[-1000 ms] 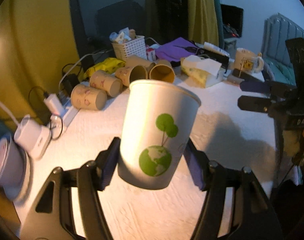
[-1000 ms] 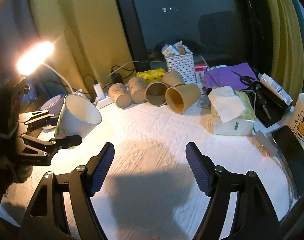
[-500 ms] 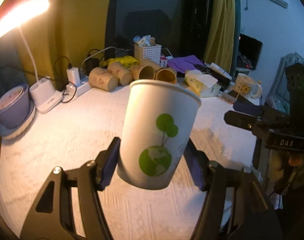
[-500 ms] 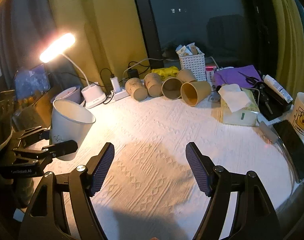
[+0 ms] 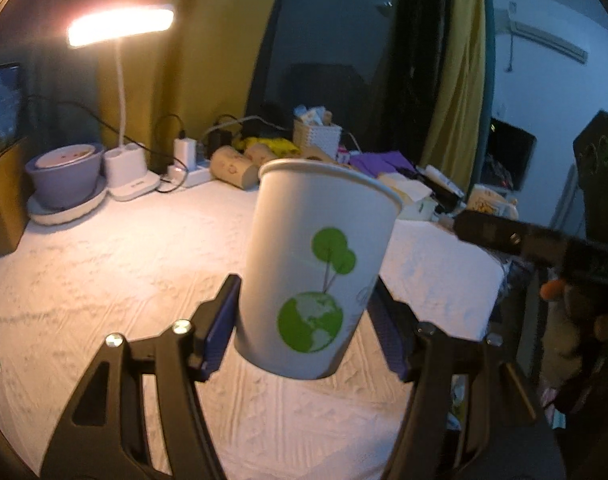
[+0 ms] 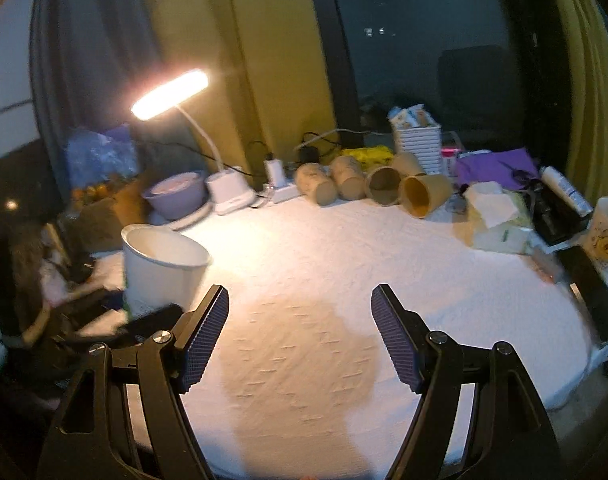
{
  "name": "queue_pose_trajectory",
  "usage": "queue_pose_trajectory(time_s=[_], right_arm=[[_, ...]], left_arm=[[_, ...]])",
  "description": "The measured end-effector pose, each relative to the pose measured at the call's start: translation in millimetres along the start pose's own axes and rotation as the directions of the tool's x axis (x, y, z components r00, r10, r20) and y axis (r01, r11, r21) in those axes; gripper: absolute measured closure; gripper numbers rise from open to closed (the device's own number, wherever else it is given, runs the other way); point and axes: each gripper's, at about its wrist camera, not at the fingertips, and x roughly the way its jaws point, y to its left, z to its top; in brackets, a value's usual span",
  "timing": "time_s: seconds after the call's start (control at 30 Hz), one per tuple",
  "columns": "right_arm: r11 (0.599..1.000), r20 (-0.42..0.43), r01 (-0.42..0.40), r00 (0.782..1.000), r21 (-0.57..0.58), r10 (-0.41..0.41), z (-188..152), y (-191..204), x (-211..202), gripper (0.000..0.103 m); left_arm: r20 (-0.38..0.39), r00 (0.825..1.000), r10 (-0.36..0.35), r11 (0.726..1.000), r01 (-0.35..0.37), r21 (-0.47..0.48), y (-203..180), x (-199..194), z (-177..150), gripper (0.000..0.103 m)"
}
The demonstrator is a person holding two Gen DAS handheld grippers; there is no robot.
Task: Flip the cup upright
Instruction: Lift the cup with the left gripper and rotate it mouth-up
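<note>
Lit white desk lamp: far left of the counter, its base just beside a purple bowl on a white plate.
White textured cloth-covered counter: spreads below both tools.
Left tool: clamped on the white paper cup with green globe and tree print, blue pads pressing its lower sides.
White paper cup: mouth up, slightly tilted, held above the counter at its left side in the right wrist view.
Brown paper cups lying on their sides: a row at the counter's back edge.
Right tool: fingers spread apart, nothing between them, over the counter.
Tissue pack: far right.
</note>
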Motion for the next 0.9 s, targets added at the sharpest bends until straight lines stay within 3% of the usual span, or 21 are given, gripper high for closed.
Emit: queue_pose_trajectory(time_s=[0.17,0.4,0.9], right_arm=[[0.996,-0.027,-0.091,0.995,0.002,0.091,-4,21,-3,0.026],[0.964,-0.082,-0.264,0.960,0.041,0.267,-8,45,7,0.025],[0.924,-0.193,-0.371,0.904,0.089,0.382,-15,63,41,0.025]], left_arm=[[0.036,0.999,0.014,1.000,-0.013,-0.023,2,-11,-17,0.039],[0.063,0.998,-0.026,0.999,0.028,-0.045,5,-17,-28,0.039],[0.105,0.984,-0.146,0.988,0.150,-0.029,1,-19,-36,0.039]])
